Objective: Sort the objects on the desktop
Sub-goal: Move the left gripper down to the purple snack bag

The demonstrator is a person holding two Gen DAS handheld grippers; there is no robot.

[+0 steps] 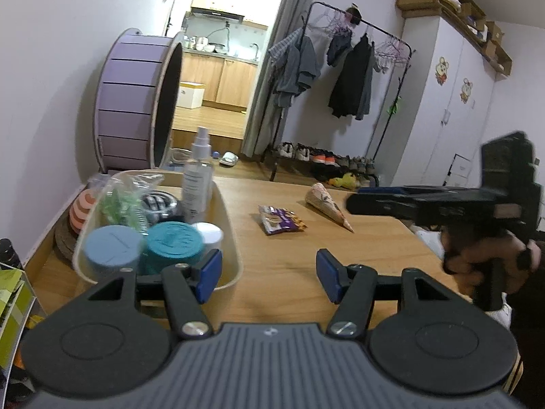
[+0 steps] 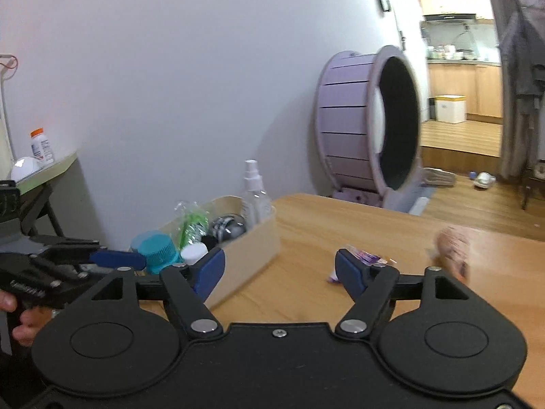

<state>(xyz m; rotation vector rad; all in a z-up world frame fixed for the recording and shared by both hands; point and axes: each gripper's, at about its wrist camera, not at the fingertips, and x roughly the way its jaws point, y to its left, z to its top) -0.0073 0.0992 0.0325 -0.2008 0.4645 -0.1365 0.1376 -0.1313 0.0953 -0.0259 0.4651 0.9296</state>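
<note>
A beige storage box (image 1: 235,259) (image 2: 259,242) at the table's left holds a clear spray bottle (image 1: 199,177) (image 2: 253,194), a teal-lidded jar (image 1: 175,242) (image 2: 158,248), a light blue lid (image 1: 112,248), a white cap (image 1: 209,231) (image 2: 194,254), a green-filled clear bag (image 1: 126,201) (image 2: 190,221) and a black-and-silver ball (image 1: 160,204) (image 2: 228,226). On the bare wood lie a purple snack packet (image 1: 279,223) (image 2: 366,257) and a patterned paper cone (image 1: 328,206) (image 2: 453,242). My left gripper (image 1: 269,274) is open beside the box. My right gripper (image 2: 279,269) is open near the packet, also seen as a black tool (image 1: 425,204).
The wooden table (image 1: 340,255) (image 2: 340,218) ends at the right edge. A large purple wheel (image 1: 136,102) (image 2: 368,126) stands on the floor behind it. A clothes rack (image 1: 340,78) with shoes stands beyond. A pink and white ribbed object (image 1: 80,209) sits left of the box.
</note>
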